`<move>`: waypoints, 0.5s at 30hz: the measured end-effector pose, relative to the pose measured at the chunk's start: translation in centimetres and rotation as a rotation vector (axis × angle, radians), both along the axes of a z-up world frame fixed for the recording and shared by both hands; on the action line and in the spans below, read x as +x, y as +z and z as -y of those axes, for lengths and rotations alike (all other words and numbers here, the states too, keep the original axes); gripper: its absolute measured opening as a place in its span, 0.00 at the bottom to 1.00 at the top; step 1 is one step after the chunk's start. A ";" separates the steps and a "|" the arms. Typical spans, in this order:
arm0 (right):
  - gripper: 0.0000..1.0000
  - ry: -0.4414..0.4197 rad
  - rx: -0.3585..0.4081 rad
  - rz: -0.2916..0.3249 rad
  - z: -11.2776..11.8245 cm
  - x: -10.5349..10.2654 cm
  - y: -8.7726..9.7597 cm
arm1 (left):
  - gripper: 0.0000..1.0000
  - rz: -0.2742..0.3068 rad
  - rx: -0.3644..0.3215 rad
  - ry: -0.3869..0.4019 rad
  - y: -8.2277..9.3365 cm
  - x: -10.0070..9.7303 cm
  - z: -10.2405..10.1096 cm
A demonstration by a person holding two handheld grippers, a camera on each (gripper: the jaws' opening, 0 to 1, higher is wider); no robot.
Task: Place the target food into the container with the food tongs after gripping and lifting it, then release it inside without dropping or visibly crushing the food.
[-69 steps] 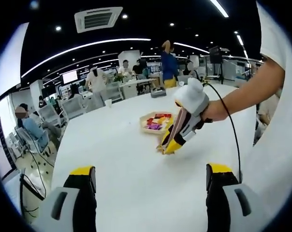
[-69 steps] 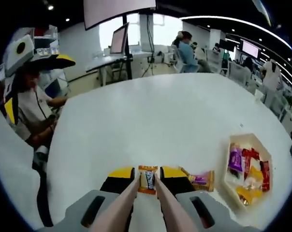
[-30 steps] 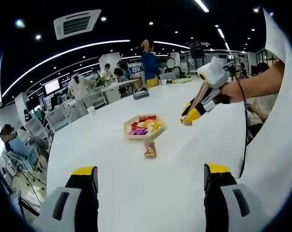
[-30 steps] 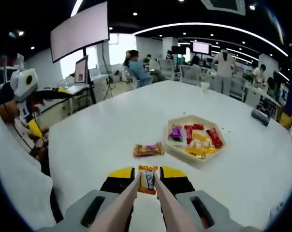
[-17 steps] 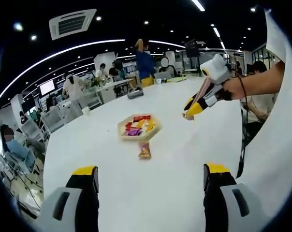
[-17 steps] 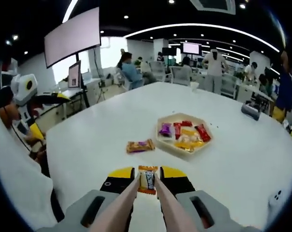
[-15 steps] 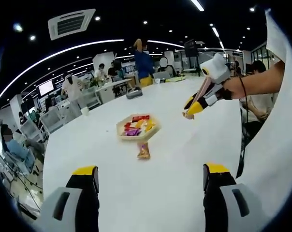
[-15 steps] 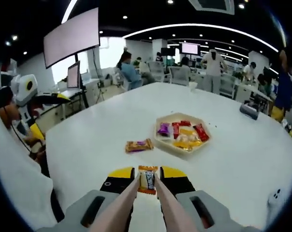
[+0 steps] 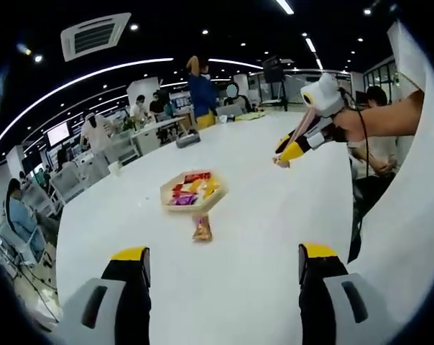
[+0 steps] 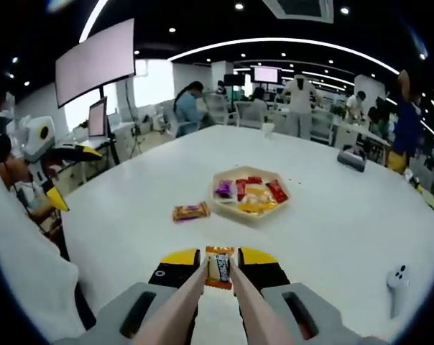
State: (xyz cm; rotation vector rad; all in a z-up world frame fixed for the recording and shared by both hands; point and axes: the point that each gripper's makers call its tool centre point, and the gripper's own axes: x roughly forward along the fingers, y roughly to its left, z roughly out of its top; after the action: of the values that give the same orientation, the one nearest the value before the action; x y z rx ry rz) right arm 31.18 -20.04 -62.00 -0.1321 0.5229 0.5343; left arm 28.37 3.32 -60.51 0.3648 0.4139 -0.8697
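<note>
In the right gripper view, the food tongs [image 10: 218, 277] are pressed together by the right gripper [image 10: 218, 267] on one orange snack packet [image 10: 219, 265], held above the white table [image 10: 332, 208]. At 12 o'clock, one hexagonal container [image 10: 249, 192] is seen, with one loose packet [image 10: 191, 211] at its 9 o'clock. The left gripper [image 9: 220, 262] is held wide apart, holding nothing.

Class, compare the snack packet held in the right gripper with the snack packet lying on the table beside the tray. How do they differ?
The held packet is clamped between the right gripper's jaws, raised off the table; the loose packet lies flat on the white table, beside the tray. The held packet shows a dark centre panel; the loose packet has a purple patch. Both are orange wrapped snacks outside the tray.
</note>
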 end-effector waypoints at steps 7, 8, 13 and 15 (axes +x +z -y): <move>0.20 -0.047 0.004 -0.012 1.5 -1.1 -0.9 | 0.85 -0.010 0.004 -0.035 -0.4 -0.1 1.0; 0.20 -0.053 0.006 -0.016 1.7 -1.2 -1.0 | 0.84 -0.012 0.007 -0.040 -0.4 -0.1 1.2; 0.20 -0.065 0.006 -0.010 1.8 -1.1 -0.8 | 0.84 -0.010 0.009 -0.054 -0.4 0.0 1.6; 0.20 -0.070 0.010 -0.009 1.9 -1.0 -0.7 | 0.83 -0.012 0.009 -0.054 -0.3 0.1 1.6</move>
State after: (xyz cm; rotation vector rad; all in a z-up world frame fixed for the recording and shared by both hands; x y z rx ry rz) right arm 30.14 -21.92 -62.72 -0.1013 0.5320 0.4694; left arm 28.50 1.73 -60.81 0.3807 0.4209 -0.9231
